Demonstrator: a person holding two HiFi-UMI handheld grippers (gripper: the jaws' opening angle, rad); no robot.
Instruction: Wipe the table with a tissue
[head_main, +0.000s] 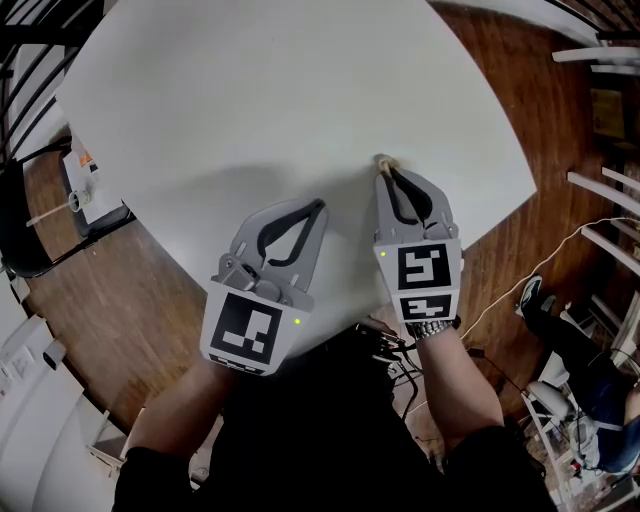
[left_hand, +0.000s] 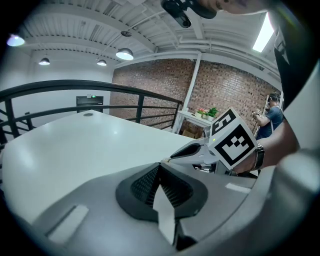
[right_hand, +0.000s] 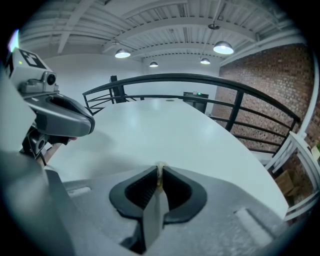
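The tissue (head_main: 381, 160) is a small pale wad nipped at the very tip of the right claw (head_main: 385, 172). The jaws are pressed onto it, so only a bit pokes out ahead of the tips. We cannot tell whether the wad touches the table (head_main: 250, 90) beneath it. Behind this claw, on the wrist that carries it, we see a metal wristwatch (head_main: 432, 327).

Just left of the right claw, and a little nearer to us, the left claw (head_main: 319, 205) has its jaws brought together with nothing between them. Its tip slants toward the right claw, and the two tips are near each other but apart. Both claws hang over the near edge of the table, and a soft shadow lies on the white top to their left.

Ahead of the claws the white, rounded top stretches away. Around the table we see a wooden floor (head_main: 110, 300). Farther ahead, a black railing (right_hand: 200, 80) curves behind the table's far edge, and beyond it stands a brick wall (left_hand: 225, 85). Far off to the right of the left claw, by that wall, a person (left_hand: 272, 116) in a blue top is standing.
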